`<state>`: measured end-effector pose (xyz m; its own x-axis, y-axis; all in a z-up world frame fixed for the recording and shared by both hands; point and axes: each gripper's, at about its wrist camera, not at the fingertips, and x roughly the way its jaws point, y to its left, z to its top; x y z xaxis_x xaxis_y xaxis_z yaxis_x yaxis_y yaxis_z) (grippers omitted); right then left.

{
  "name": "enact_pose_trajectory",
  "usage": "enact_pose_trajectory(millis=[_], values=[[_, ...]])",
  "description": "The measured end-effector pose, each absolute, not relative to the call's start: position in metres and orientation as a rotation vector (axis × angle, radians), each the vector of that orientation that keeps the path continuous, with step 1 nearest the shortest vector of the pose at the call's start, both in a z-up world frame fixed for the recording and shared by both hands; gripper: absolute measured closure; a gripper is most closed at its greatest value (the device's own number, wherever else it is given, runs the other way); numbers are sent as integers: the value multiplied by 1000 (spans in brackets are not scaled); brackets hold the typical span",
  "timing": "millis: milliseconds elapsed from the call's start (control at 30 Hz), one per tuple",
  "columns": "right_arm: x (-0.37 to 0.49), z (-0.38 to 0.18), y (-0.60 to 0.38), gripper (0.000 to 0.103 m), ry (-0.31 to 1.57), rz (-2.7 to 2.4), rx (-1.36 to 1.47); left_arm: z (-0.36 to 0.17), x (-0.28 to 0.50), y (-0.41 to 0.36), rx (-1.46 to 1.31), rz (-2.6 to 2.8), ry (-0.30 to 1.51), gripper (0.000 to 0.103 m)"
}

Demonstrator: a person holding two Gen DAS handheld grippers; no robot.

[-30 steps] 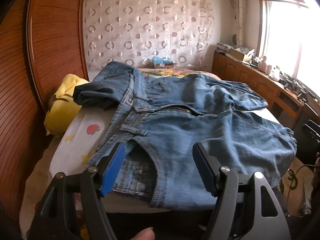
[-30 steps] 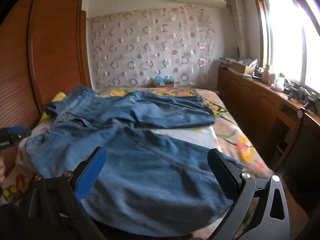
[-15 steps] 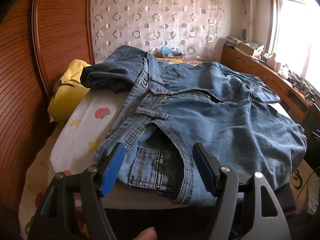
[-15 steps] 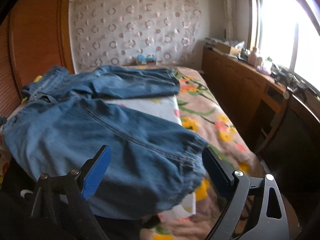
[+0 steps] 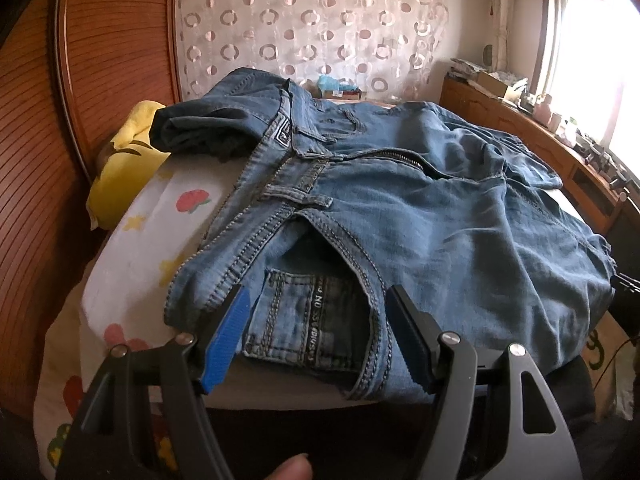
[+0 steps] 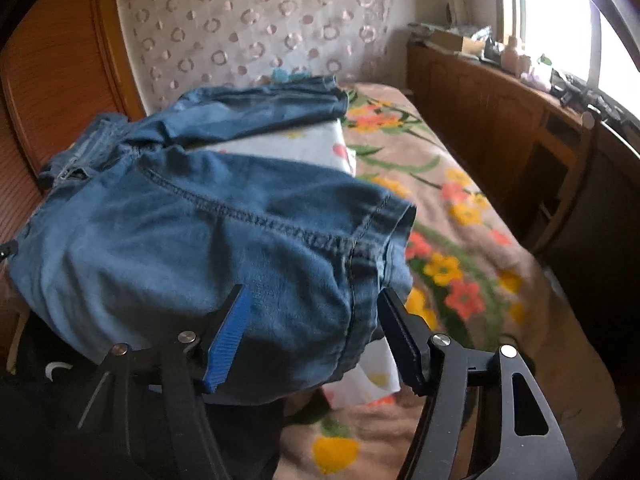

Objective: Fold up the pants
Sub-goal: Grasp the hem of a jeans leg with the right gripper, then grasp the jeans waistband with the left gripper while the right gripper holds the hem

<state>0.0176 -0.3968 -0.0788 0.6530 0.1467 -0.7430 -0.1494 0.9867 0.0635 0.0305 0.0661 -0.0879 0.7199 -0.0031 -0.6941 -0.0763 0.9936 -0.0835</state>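
In your left wrist view, your left gripper (image 5: 316,336) gapes wide at 6 o'clock, its fingers either side of the jeans (image 5: 420,216) hip pocket, gripping nothing; the jeans sprawl across the bed (image 5: 136,240).

In your right wrist view, your right gripper (image 6: 312,338) stands wide, straddling the near leg's hem at 6 o'clock, gripping nothing.

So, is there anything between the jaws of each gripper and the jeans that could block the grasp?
Nothing visible does. The left gripper is open around the waistband corner of the jeans. The right gripper is open around the near leg's hem end. Only denim lies between each pair of jaws.
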Motion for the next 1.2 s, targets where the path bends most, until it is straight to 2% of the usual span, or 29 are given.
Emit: enact_pose_trajectory(millis=[233,400,500,533,567,1200], values=[[16,-77,-396,55,844,188,2,-88,31,66,-108,40,767,33],[15,-75,-394,72,845,189,-9,-90,30,65,-109,42,771,33],[14,-73,-396,86,842,177,-21,-92,30,66,-111,42,772,33],[14,-72,-396,99,838,173,-22,-92,29,65,-111,42,772,33],[14,-71,-398,101,831,170,-21,-92,30,66,-111,41,772,33],[10,-17,-365,103,672,288,-44,-83,22,84,-148,13,735,33]])
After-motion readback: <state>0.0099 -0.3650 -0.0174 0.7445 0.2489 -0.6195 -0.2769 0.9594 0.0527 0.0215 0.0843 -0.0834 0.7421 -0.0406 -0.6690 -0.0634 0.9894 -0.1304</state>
